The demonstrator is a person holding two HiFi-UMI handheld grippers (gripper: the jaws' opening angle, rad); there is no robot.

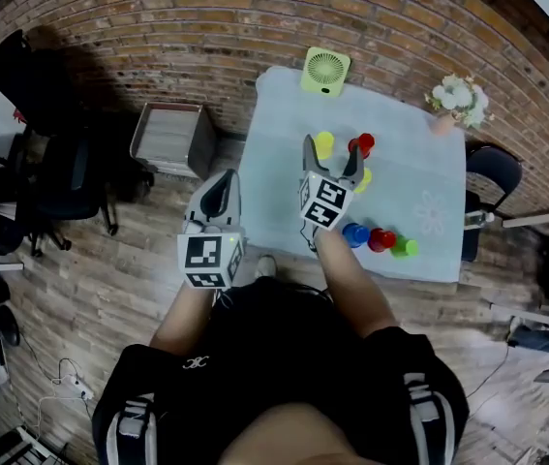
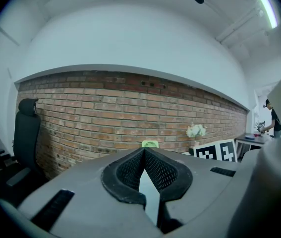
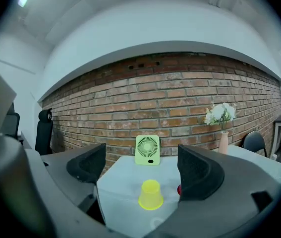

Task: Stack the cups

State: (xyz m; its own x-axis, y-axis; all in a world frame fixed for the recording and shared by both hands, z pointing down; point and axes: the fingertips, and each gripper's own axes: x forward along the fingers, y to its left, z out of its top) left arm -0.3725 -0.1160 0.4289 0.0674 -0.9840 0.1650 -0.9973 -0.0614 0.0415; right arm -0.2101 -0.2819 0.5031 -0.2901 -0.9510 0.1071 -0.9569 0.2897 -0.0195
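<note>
Several cups stand on the pale table (image 1: 419, 177): a yellow one (image 1: 324, 144) and a red one (image 1: 361, 144) toward the middle, another yellow one (image 1: 363, 179), and near the front a blue (image 1: 355, 233), a red (image 1: 381, 239) and a green cup (image 1: 405, 247). My right gripper (image 1: 332, 162) is open above the table's left part, nothing between its jaws. In the right gripper view the upturned yellow cup (image 3: 150, 195) sits ahead between the jaws, and a red cup (image 3: 179, 189) peeks from behind the right jaw. My left gripper (image 1: 221, 191) is shut and empty, off the table's left side.
A green fan (image 1: 325, 70) stands at the table's far edge, also in the right gripper view (image 3: 147, 149). A vase of white flowers (image 1: 456, 100) is at the far right corner. A grey box (image 1: 171, 139) and black office chairs (image 1: 46, 177) are on the floor to the left.
</note>
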